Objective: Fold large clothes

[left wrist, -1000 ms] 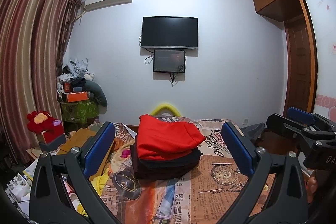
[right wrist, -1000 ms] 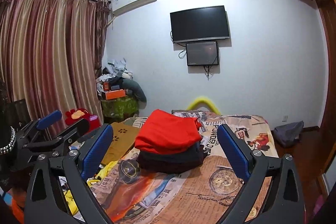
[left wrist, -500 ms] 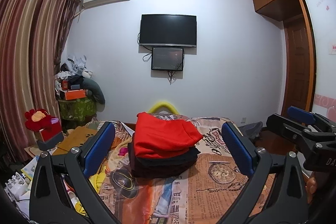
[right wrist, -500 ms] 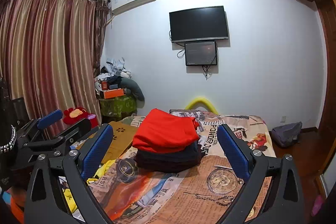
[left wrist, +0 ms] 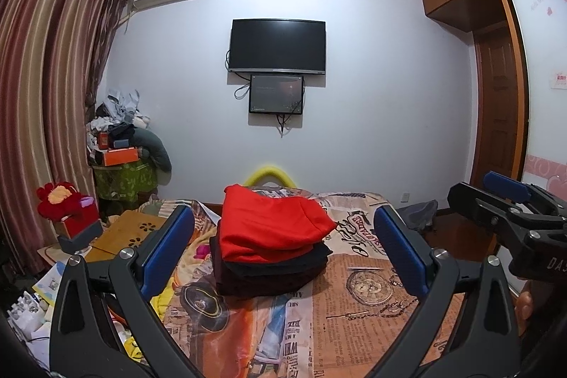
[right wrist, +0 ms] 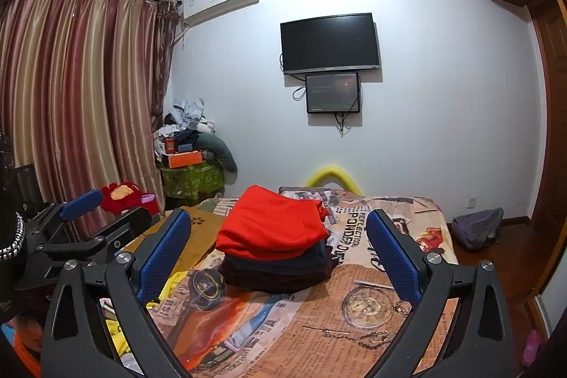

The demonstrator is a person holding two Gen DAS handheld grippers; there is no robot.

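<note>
A folded red garment [left wrist: 273,229] [right wrist: 273,227] lies on top of a stack of folded dark clothes [left wrist: 269,275] [right wrist: 280,271] in the middle of the bed [left wrist: 354,314] [right wrist: 354,317]. My left gripper [left wrist: 283,247] is held above the near part of the bed, open, its blue pads wide apart with nothing between them. My right gripper [right wrist: 278,243] is open and empty too, held level beside it. Each gripper shows at the edge of the other's view: the right gripper [left wrist: 510,201], the left gripper [right wrist: 92,215]. Neither touches the stack.
The bed carries a newspaper-print cover. A wooden board [left wrist: 131,229], a red plush toy [left wrist: 63,204] and a cluttered side table [left wrist: 124,172] stand left by the curtains [right wrist: 78,101]. A TV [left wrist: 277,45] hangs on the far wall. A grey bag [right wrist: 478,227] lies on the floor right.
Both views have shifted slightly, so the stack sits a little higher and nearer to the frame's centre. Both grippers stay open; the clothes have not moved.
</note>
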